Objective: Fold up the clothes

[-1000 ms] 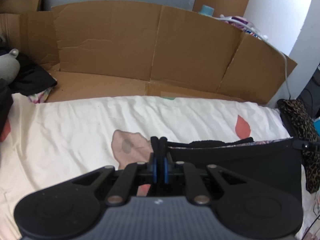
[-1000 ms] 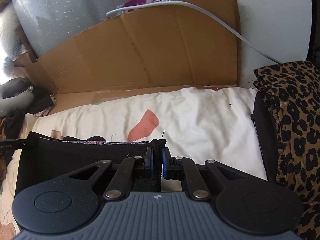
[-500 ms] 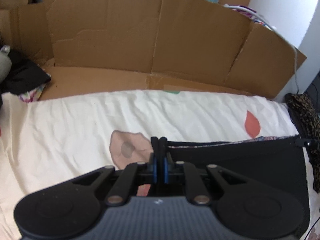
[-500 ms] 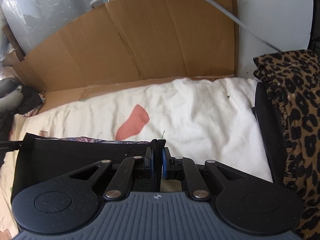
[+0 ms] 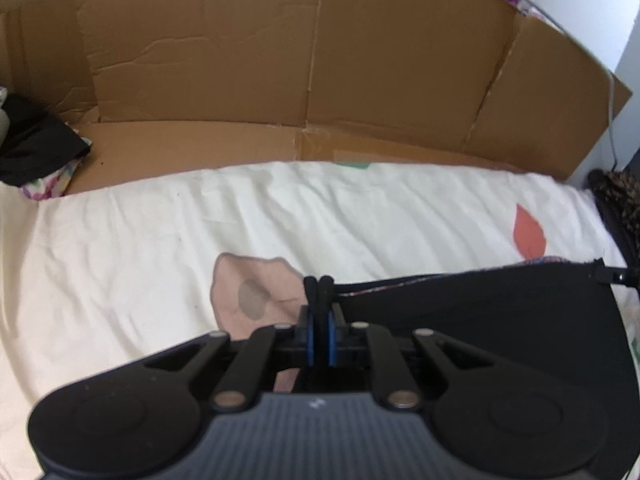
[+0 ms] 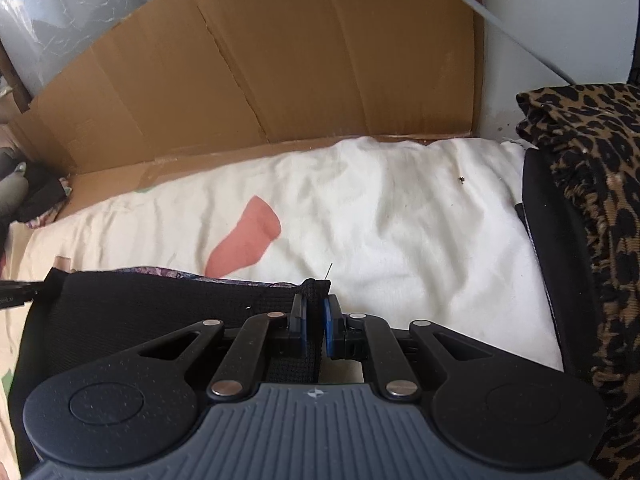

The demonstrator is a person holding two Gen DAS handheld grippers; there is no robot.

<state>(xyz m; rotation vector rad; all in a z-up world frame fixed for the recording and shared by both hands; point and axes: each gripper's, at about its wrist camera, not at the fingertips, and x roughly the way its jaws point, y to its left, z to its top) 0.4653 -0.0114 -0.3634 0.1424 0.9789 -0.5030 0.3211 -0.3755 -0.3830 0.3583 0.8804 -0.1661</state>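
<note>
Black knit garment [image 6: 160,312] held taut above cream patterned bedsheet [image 5: 160,248].
Left gripper [image 5: 319,282] and right gripper [image 6: 316,286]: jaws clamped on opposite corners. Risk: uneven lowering would skew the fold.

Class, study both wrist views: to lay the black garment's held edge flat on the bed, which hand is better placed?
Neither; both are needed. The left gripper and right gripper are each shut on one corner of the black garment, stretched between them above the sheet.
</note>
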